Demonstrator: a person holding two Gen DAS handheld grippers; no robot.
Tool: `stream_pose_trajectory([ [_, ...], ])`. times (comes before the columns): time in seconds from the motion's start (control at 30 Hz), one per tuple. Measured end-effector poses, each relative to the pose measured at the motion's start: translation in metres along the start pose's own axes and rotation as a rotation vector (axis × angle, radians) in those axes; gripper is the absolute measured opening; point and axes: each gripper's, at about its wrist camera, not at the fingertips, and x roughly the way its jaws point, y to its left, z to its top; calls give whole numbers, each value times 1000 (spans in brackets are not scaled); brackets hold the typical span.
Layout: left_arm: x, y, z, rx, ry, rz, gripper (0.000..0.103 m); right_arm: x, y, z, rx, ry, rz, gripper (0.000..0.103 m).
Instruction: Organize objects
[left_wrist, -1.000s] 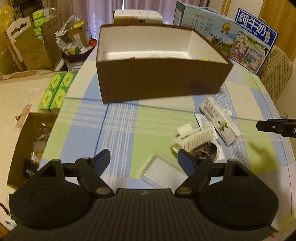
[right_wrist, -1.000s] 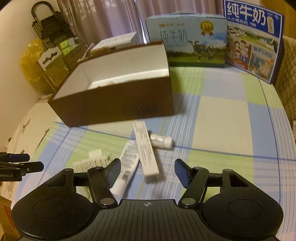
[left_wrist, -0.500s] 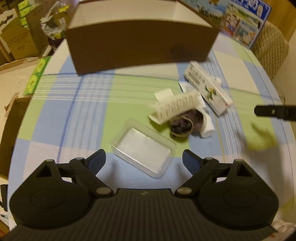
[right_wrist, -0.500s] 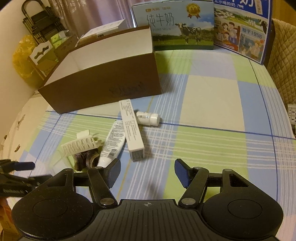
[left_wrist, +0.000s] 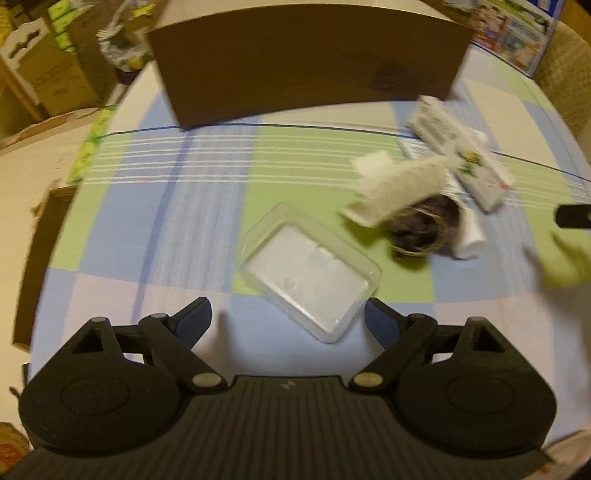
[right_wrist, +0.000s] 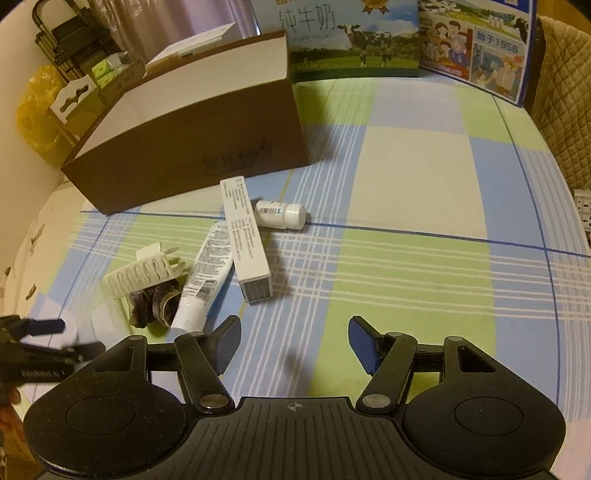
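Approach step, nothing gripped yet. Left tool (left_wrist: 286, 319) spread wide, clear plastic tray (left_wrist: 308, 271) framed just ahead on desk (left_wrist: 166, 206), untouched. Right tool (right_wrist: 293, 341) half-open, empty, carton (right_wrist: 245, 238) nearby. Next: tray rim straddled, pinched, carried to brown box (left_wrist: 306, 59).

Legible text, right wrist view. Far beyond the fingers, the milk carton (right_wrist: 352, 35) is printed with "纯牛奶" and "PURE MILK"; to its right, the blue carton (right_wrist: 480, 48) bears "1956" after characters too small to be read. Print on the white box (right_wrist: 245, 236), tube (right_wrist: 205, 277) and bottle (right_wrist: 280, 213) cannot be read.
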Motion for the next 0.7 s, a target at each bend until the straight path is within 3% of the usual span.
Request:
stream_pose_trajectory([
  [0.27,6,43,2,-88,14,89,87,23,18,13,-90,-8,22,61],
  [0.37,2,50,3,-99,5,77,87,36,28,23,-141,-22,22,61],
  [0.7,-20,50,17,-61,-75,-15,87,78,48,54,-245,-47,23,45],
])
